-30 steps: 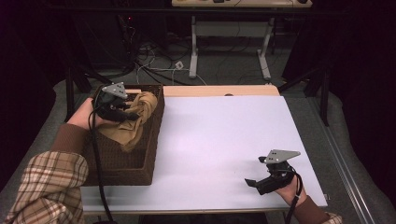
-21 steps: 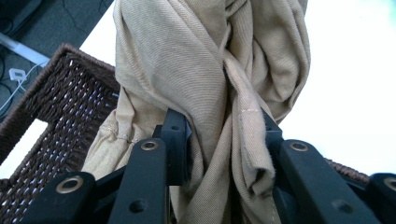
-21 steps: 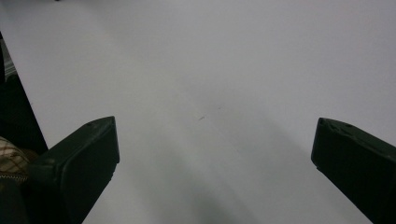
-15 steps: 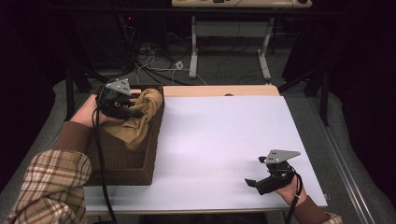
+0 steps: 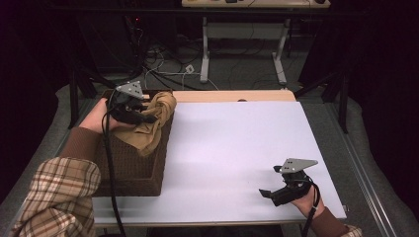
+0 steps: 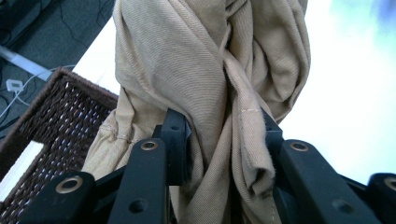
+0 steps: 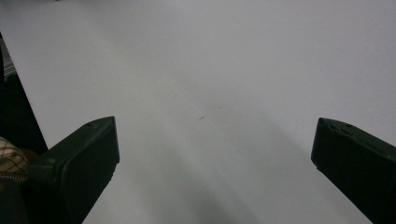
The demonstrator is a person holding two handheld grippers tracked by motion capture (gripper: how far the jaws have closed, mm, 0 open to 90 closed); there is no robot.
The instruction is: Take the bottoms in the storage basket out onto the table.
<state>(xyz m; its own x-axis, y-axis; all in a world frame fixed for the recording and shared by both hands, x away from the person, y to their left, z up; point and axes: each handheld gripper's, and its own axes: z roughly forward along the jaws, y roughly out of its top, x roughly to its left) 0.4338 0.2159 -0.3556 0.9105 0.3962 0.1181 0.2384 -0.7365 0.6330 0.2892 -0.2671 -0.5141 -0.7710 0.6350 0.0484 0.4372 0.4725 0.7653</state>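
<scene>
— What do you have in the high view?

— Your dark brown woven wicker basket (image 5: 132, 165) sits at the left edge of the white rectangular table top (image 5: 237, 148). A crumpled tan cotton cloth (image 5: 153, 121) spills out of its far right corner and hangs over the right rim. Your left gripper (image 5: 148, 117) is above that far end, and its jaws are closed on the bunched top of the cloth. I cannot tell what else is inside the basket; the interior is dark.

— Which way does the cloth run?

— From the gathered knot near the far rim it trails toward you and down the basket's right wall, so its long axis runs roughly far to near.

— And your right side?

— Your right gripper (image 5: 269, 192) rests low at the near right corner of the table, well apart from the basket, jaws spread and holding nothing.

— The left gripper view?

— Here the cloth (image 6: 219, 93) rises straight up between your two black jaws as a twisted, folded column, pinched at its lower part. The basket (image 6: 51, 126) lies below to the left, with its woven wall and rim visible; the white table (image 6: 355, 107) is behind on the right.

— The right gripper view?

— Your right gripper (image 7: 215, 149) has its jaws wide apart at the lower corners, with bare white table (image 7: 210, 70) between them.
</scene>
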